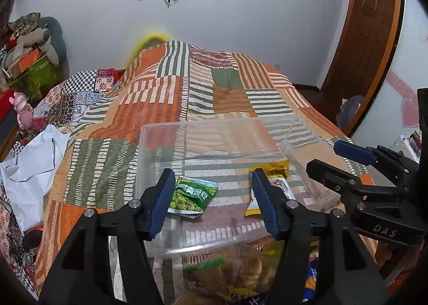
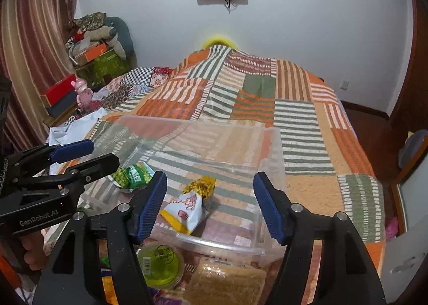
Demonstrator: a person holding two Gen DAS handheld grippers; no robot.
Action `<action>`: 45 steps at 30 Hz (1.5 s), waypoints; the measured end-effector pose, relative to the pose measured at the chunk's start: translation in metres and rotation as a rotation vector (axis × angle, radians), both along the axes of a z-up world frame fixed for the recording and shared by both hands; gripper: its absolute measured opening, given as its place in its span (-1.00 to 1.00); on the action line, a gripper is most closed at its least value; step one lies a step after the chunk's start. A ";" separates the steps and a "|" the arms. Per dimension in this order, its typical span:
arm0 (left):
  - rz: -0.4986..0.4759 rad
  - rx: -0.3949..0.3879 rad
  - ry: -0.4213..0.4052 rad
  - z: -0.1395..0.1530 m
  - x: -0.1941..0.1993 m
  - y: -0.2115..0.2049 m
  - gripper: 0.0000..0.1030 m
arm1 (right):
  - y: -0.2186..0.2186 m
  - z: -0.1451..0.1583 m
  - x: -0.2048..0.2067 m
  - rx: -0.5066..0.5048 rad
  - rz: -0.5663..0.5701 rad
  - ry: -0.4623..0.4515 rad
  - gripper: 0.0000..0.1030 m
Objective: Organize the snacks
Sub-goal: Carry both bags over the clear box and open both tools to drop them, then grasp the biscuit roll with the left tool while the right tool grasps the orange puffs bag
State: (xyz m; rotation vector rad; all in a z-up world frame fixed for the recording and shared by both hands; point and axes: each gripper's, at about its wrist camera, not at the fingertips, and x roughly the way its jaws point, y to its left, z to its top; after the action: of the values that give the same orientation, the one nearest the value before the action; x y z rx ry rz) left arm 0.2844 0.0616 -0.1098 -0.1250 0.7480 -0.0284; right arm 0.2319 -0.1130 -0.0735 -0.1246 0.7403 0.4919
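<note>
Clear bin (image 1: 149, 144) on a patchwork bedspread (image 1: 165, 91), green pea packet (image 1: 194, 194) and yellow-white packet (image 2: 187, 206) lying inside it, apart, left gripper (image 1: 211, 198) and right gripper (image 2: 210, 203) both open and empty above the near rim, more snacks (image 2: 160, 262) before the bin

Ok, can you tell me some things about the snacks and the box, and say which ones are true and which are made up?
1. The clear plastic bin sits on a patchwork bedspread. True.
2. The green pea packet lies inside the bin. True.
3. The left hand-held gripper is squeezing the pea packet. False: its jaws stand apart, empty.
4. The white-and-yellow snack packet lies outside the bin. False: it is inside.
5. The right hand-held gripper is open. True.
6. The bin is full to the top. False: only two packets show in it.
</note>
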 end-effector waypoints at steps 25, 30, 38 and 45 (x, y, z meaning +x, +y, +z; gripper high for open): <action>0.043 0.040 -0.067 0.036 -0.112 0.010 0.38 | -0.031 0.033 -0.071 0.011 -0.012 -0.097 0.35; 0.049 0.032 -0.048 0.032 -0.131 0.014 0.38 | -0.038 0.028 -0.085 0.021 -0.021 -0.080 0.35; 0.047 0.055 0.010 0.010 -0.157 0.019 0.47 | -0.046 0.012 -0.107 0.032 -0.024 -0.045 0.35; 0.039 0.033 0.105 -0.023 -0.161 0.026 0.47 | -0.041 -0.020 -0.114 0.028 0.003 0.047 0.39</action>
State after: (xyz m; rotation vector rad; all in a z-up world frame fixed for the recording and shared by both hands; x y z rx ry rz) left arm 0.1236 0.0871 -0.1327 -0.1101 0.8502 0.0275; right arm 0.1179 -0.1541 -0.0931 -0.0882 0.7790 0.5090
